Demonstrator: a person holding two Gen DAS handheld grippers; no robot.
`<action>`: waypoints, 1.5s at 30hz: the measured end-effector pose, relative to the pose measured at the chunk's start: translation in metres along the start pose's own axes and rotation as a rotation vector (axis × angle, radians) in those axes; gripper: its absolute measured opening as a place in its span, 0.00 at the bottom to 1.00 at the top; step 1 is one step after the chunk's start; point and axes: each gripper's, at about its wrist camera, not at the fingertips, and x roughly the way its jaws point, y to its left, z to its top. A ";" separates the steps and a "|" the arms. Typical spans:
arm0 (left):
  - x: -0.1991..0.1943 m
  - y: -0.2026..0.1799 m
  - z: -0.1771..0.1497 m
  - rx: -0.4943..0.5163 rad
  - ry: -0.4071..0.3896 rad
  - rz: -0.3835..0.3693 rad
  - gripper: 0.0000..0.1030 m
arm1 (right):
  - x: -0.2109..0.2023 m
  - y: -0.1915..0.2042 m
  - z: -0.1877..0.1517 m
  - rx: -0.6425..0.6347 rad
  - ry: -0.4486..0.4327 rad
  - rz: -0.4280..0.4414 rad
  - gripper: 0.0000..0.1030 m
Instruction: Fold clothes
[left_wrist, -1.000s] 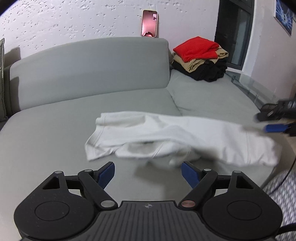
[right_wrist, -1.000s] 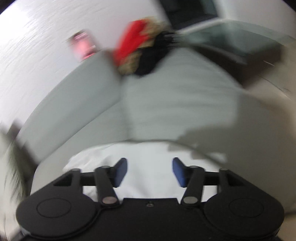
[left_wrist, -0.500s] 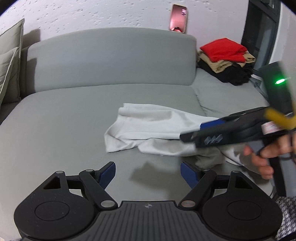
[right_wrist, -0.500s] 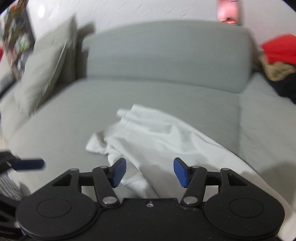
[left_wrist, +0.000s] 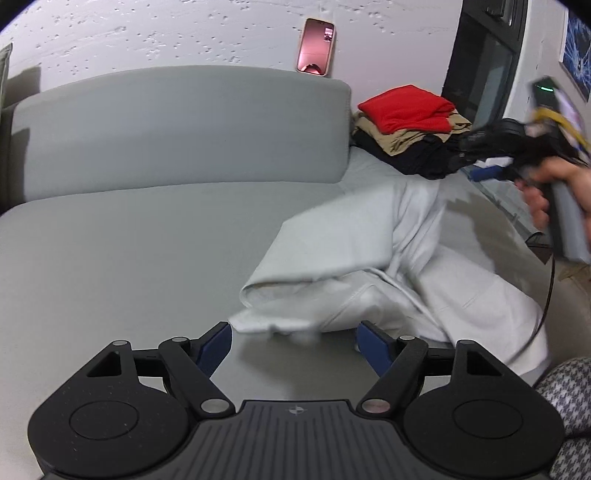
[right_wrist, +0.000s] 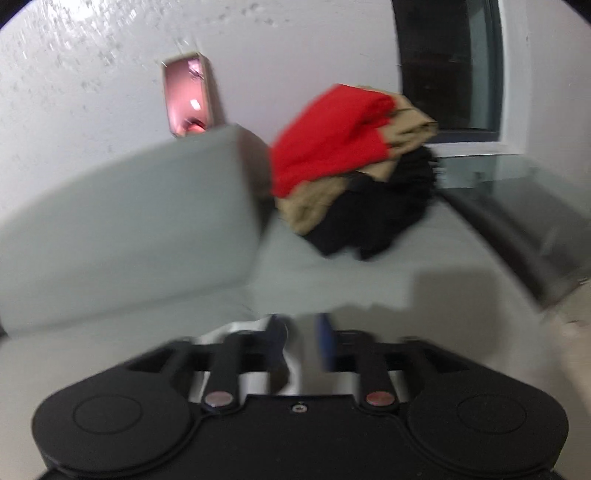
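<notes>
Left gripper: jaws spread wide, nothing between the blue pads, poised just above the near hem of the crumpled white cotton garment, which lies on the grey fabric sofa seat.

Right gripper: jaws drawn close together, pinching a fold of the white garment; view motion-blurred. From the left wrist view, one end of the garment is lifted toward that gripper.

Stack of folded red, tan and black clothes sits at the sofa's far end.

white garment: soft matt cloth | sofa: smooth matt fabric
</notes>
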 end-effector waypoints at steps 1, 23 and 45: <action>0.000 -0.002 0.000 -0.003 0.004 -0.005 0.72 | -0.011 -0.005 -0.003 -0.012 0.009 0.013 0.41; -0.028 -0.024 -0.020 0.018 0.027 -0.031 0.73 | 0.025 0.077 -0.135 -0.400 0.221 0.187 0.03; -0.150 0.046 -0.068 -0.118 -0.058 -0.008 0.73 | -0.174 0.106 -0.214 -0.364 0.407 0.594 0.17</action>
